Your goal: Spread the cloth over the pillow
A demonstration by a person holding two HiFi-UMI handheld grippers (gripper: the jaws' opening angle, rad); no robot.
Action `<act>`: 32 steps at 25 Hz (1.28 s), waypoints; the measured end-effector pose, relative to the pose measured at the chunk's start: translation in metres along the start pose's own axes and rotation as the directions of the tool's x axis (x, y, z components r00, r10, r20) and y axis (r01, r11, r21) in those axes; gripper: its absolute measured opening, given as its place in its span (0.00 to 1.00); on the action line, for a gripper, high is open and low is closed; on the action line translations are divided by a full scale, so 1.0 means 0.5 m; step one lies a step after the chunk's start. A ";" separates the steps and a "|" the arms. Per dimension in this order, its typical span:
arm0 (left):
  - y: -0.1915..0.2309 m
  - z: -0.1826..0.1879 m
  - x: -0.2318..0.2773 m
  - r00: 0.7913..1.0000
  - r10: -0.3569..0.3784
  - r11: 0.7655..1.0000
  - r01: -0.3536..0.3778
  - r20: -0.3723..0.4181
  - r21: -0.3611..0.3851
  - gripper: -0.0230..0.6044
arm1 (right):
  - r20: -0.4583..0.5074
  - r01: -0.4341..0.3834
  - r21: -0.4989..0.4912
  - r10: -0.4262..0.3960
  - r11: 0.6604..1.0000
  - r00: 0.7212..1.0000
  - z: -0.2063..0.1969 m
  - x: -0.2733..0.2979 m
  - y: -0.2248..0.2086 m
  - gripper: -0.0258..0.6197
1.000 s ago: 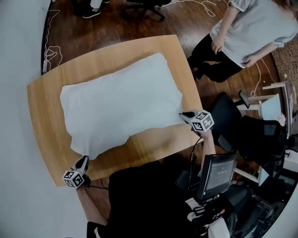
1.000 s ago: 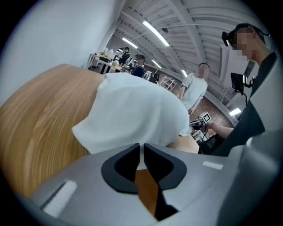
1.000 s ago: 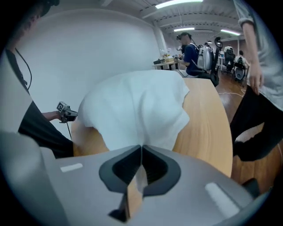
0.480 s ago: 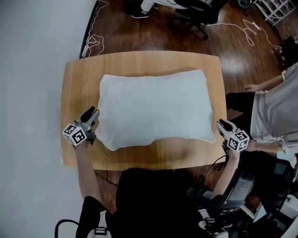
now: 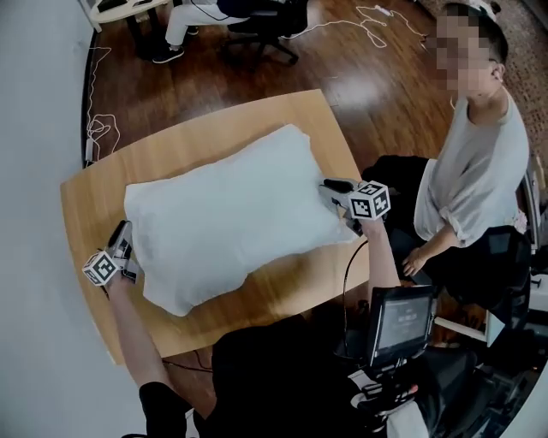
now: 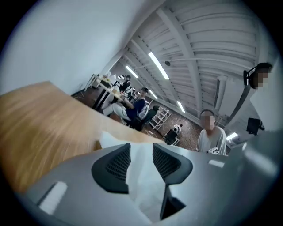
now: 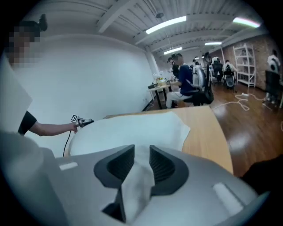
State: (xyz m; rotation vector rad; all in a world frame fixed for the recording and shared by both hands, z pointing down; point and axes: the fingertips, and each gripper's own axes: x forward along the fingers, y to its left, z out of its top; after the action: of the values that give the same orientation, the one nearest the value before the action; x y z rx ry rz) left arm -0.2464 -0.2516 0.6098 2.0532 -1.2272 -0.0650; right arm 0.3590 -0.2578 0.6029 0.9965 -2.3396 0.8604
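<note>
A white cloth (image 5: 227,205) lies spread over the pillow on the wooden table (image 5: 282,282); the pillow itself is hidden under it. My left gripper (image 5: 125,231) is at the pillow's left end, its jaws opening. The cloth's edge (image 6: 141,176) shows in the gap between its pads (image 6: 116,164) without being pinched. My right gripper (image 5: 330,186) is at the pillow's right near corner. In the right gripper view its jaws (image 7: 142,155) stand parted, and a loose fold of cloth (image 7: 138,185) hangs between them.
A person in a grey top (image 5: 475,171) stands close to the table's right side. A monitor (image 5: 398,321) and chairs crowd the floor at the right front. An office chair (image 5: 265,13) and loose cables (image 5: 98,128) lie beyond the table.
The left gripper went from the table's front corner up to the pillow's left end. The right one stayed at the right near corner. The head view swung about.
</note>
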 end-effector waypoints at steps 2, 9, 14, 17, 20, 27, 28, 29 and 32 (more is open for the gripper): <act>-0.002 0.081 0.002 0.998 -0.001 0.998 -0.003 0.070 0.060 0.29 | 0.069 0.042 -0.025 -0.040 0.999 0.997 0.071 -0.017 -0.027 0.21; 0.054 -0.039 0.156 0.981 0.047 0.997 -0.034 -0.187 0.076 0.29 | -0.079 0.073 -0.032 -0.075 0.997 0.994 0.101 0.176 -0.110 0.21; 0.055 -0.025 0.142 0.990 0.069 0.996 -0.062 -0.127 0.059 0.28 | 0.080 0.027 0.090 -0.034 0.996 0.996 0.172 0.163 -0.153 0.21; 0.057 0.033 0.128 0.996 0.086 0.993 -0.082 -0.038 0.084 0.29 | 0.101 0.095 0.110 -0.106 0.989 0.989 0.238 0.182 -0.219 0.26; 0.057 0.024 0.145 0.995 0.077 0.993 -0.070 -0.065 0.099 0.29 | -0.053 0.106 0.124 -0.100 0.987 0.994 0.212 0.281 -0.249 0.36; 0.085 -0.002 0.142 0.988 0.118 0.988 -0.106 -0.104 0.111 0.28 | -0.013 0.106 0.133 -0.105 0.985 0.994 0.233 0.335 -0.262 0.07; 0.091 -0.003 0.138 0.987 0.121 0.988 -0.109 -0.105 0.109 0.28 | -0.010 0.123 0.131 -0.123 0.984 0.992 0.230 0.340 -0.267 0.08; 0.094 -0.008 0.136 0.986 0.122 0.988 -0.111 -0.111 0.105 0.28 | -0.026 0.137 0.130 -0.134 0.982 0.991 0.217 0.349 -0.269 0.09; 0.075 0.004 0.117 0.989 0.117 0.988 -0.107 -0.088 0.109 0.28 | -0.012 0.150 0.140 -0.149 0.979 0.989 0.208 0.317 -0.265 0.19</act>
State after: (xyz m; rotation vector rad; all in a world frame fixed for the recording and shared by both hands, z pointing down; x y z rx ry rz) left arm -0.2433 -0.3088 0.6489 2.0469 -1.3087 0.1502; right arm 0.3417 -0.4769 0.6750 1.2119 -2.1943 0.9754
